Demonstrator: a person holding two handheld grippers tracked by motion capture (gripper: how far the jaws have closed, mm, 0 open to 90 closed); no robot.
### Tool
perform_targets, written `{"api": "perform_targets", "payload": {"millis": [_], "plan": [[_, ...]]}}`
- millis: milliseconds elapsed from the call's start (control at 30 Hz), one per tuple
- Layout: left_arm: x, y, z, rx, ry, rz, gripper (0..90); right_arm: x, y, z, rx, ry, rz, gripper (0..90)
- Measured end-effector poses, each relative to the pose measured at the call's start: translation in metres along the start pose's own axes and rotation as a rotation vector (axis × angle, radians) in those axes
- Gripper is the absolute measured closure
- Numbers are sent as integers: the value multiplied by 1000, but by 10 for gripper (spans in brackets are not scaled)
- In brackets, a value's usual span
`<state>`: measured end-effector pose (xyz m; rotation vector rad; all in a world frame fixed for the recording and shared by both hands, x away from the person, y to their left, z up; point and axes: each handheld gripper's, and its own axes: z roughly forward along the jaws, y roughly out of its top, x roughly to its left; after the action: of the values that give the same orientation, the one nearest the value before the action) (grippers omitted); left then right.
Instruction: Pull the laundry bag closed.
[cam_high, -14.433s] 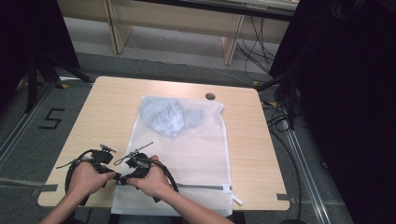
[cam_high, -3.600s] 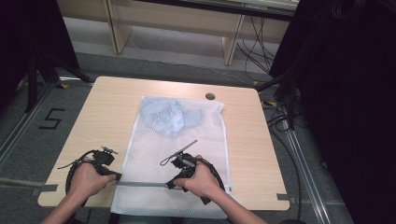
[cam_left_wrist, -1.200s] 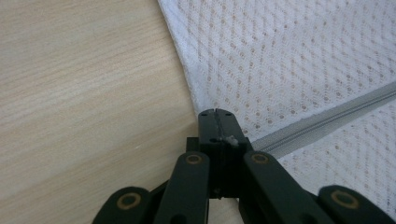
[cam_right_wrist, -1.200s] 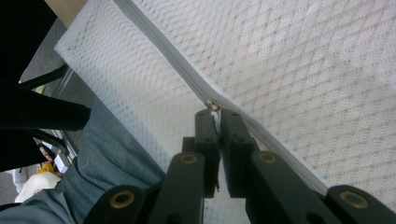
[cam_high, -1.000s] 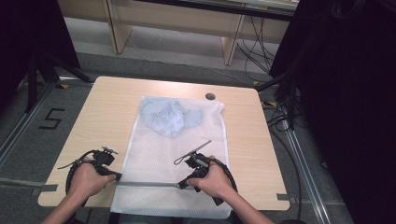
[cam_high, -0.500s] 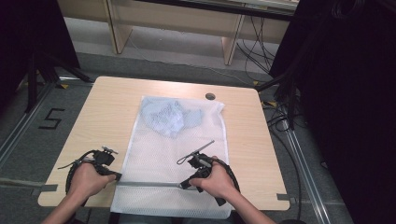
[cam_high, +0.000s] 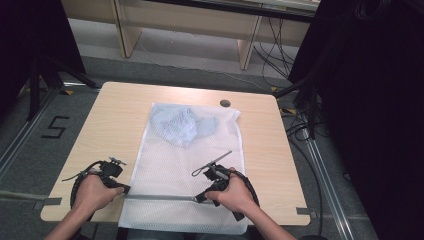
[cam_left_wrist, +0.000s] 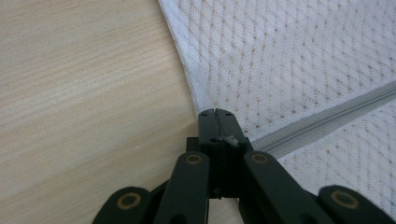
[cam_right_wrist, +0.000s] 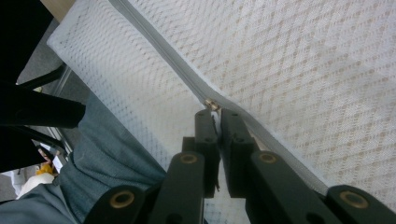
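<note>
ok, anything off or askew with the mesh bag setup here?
Mostly fine. The white mesh laundry bag lies flat, but its near end hangs over the wooden table edge. The blue garment is bunched at the far end.

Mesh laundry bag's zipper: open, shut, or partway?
Partway. In the high view the zipper looks closed between the left tongs and right tongs; beyond them, cannot tell.

Lying lengthwise down the middle of the table (cam_high: 115, 120), a mesh bag (cam_high: 185, 170), its near end hanging over the near edge. Inside, toward the far edge, a bundled garment (cam_high: 181, 125). Across the bag near the near edge, a zipper (cam_high: 160, 197). Just beyond the bag's far right corner, a grommet hole (cam_high: 225, 103).
</note>
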<state>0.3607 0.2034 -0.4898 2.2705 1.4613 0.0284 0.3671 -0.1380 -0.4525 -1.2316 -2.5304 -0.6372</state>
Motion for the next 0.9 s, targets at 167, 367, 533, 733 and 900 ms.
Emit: {"api": "perform_targets", "payload": {"millis": [167, 367, 533, 733, 900], "plan": [[-3, -1, 0, -4, -4, -43, 900, -3, -2, -2, -8, 9, -9, 870], [-3, -1, 0, -4, -4, -42, 899, -4, -4, -2, -5, 4, 27, 869], [-3, -1, 0, 0, -5, -38, 900, -4, -4, -4, -8, 15, 22, 869], [-3, -1, 0, -3, -4, -42, 900, -8, -6, -5, 1, -4, 29, 869], [-3, -1, 0, -5, -3, -41, 900, -11, -8, -4, -23, 0, 10, 870]]}}
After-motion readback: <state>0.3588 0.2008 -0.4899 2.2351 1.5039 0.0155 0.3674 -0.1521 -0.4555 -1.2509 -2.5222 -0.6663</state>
